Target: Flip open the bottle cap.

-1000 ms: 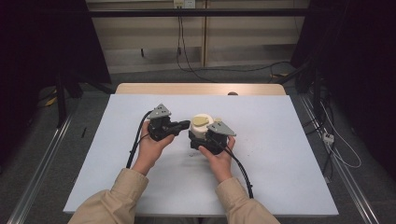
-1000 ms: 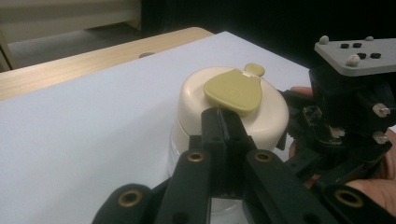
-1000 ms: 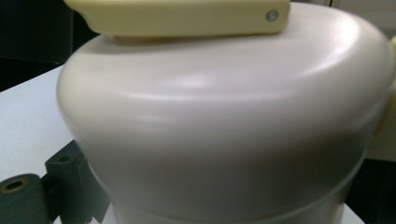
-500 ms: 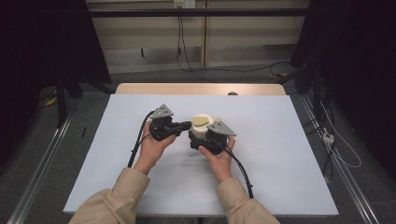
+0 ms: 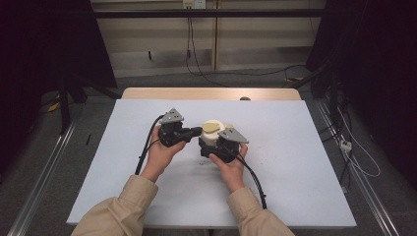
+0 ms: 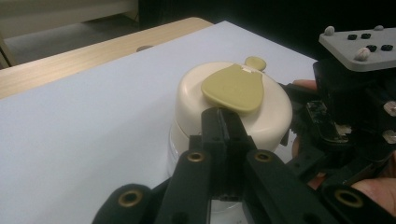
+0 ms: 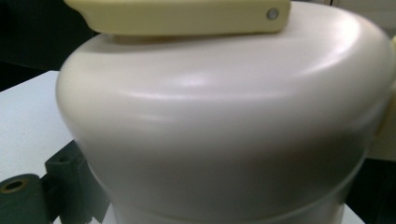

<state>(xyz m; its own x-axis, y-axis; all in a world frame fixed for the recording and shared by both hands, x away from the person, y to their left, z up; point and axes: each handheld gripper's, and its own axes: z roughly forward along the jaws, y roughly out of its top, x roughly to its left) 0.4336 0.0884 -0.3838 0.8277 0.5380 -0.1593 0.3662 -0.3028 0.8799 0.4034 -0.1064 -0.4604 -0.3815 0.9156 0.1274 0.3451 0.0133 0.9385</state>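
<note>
High view: I hold my left gripper and my right gripper close together near the middle of the white table, with a cream jar standing between them. The jar carries a domed cream lid topped by a flat olive-yellow flip tab. Left gripper view: my left gripper's jaws are pressed together with no gap, their tips touching the lid's edge just below the tab; they hold nothing between them. My right gripper sits at the jar's far side, its grey plate uppermost. Right gripper view: the jar's lid and body stand directly before the camera, with one black jaw part at the lower left; my right gripper clasps the jar around its body.
</note>
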